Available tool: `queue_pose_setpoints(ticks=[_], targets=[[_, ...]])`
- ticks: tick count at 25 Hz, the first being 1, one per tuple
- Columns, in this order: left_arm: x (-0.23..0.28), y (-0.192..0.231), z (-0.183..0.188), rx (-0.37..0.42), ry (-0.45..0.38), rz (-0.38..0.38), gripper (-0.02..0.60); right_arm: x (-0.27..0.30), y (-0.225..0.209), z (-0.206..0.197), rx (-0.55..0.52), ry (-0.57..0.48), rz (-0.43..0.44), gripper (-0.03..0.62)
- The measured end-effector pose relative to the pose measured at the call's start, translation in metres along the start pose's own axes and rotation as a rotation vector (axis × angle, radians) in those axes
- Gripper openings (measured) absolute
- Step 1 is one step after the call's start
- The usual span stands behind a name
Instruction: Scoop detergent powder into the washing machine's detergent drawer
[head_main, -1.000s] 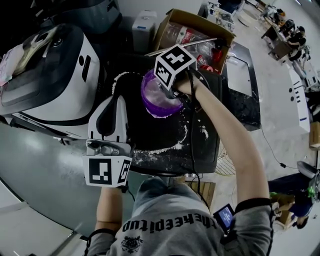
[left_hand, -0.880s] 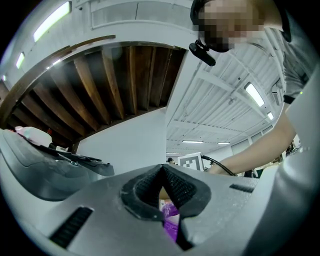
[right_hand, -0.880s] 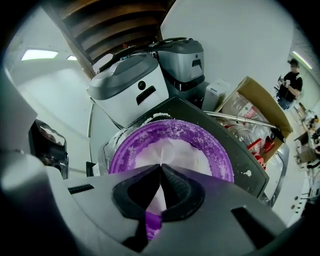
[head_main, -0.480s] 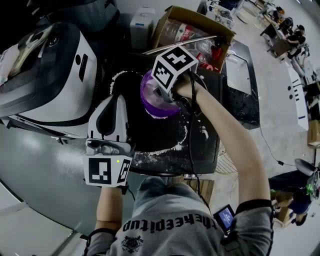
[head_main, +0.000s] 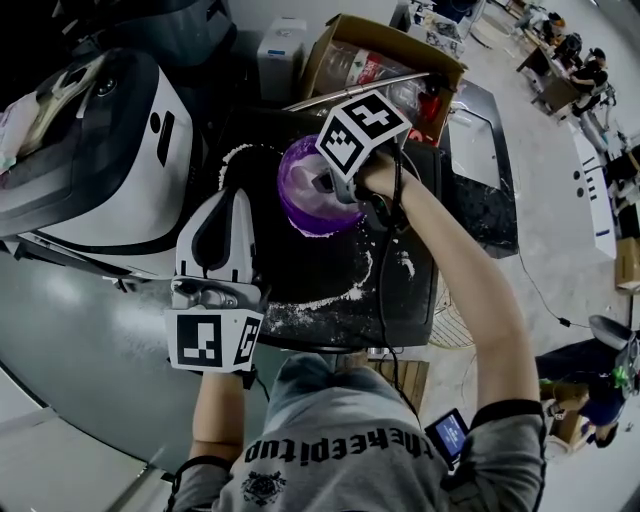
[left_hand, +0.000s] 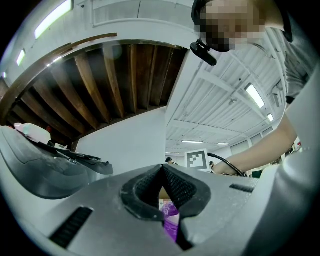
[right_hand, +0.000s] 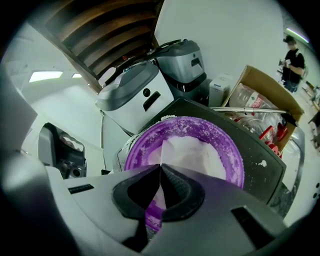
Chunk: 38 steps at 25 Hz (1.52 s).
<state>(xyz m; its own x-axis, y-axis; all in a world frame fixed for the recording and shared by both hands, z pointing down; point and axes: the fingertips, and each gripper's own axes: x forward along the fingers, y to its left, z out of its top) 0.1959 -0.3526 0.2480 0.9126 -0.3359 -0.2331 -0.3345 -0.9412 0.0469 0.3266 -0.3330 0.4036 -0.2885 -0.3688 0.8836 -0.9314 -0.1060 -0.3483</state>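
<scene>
Currently purple bowl (head_main: 300, 210) of white powder (right_hand: 197, 152) sits on dark table (head_main: 300, 272), more powder spilled around it. Right gripper (head_main: 326, 184) dips into bowl, jaws pressed together at tips; whether they pinch anything, can't tell. Left gripper (head_main: 232, 200) just left of bowl, jaws closed, empty. White machine (head_main: 120, 150) farther left.

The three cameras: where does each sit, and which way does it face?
Head view: on the person's head, facing down at the purple tub; shows both arms, left hand-held gripper, right hand-held gripper.
Left gripper view: rides the left one, facing up past shut jaws to the ceiling; an arm shows.
Right gripper view: rides the right one, facing down into the tub, jaws shut on a pale scoop.
Head and right gripper views share tub and cardboard box.
</scene>
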Motion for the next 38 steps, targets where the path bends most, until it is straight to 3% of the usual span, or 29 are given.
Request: queue_pose_setpoints(ticks=[9,23,38], targets=[[-0.006,-0.002,0.01,0.016,-0.013,0.007,0.003,-0.016,-0.003,-0.008,0.095,-0.116,0.072,0.006],[-0.026,-0.011,0.027,0.058,-0.022,0.036,0.003,-0.037,0.009,-0.019,0.093,-0.302,0.113,0.008],[-0.066,-0.007,0.044,0.094,-0.027,0.106,0.003,-0.053,0.039,-0.033,0.166,-0.465,0.241,0.008]])
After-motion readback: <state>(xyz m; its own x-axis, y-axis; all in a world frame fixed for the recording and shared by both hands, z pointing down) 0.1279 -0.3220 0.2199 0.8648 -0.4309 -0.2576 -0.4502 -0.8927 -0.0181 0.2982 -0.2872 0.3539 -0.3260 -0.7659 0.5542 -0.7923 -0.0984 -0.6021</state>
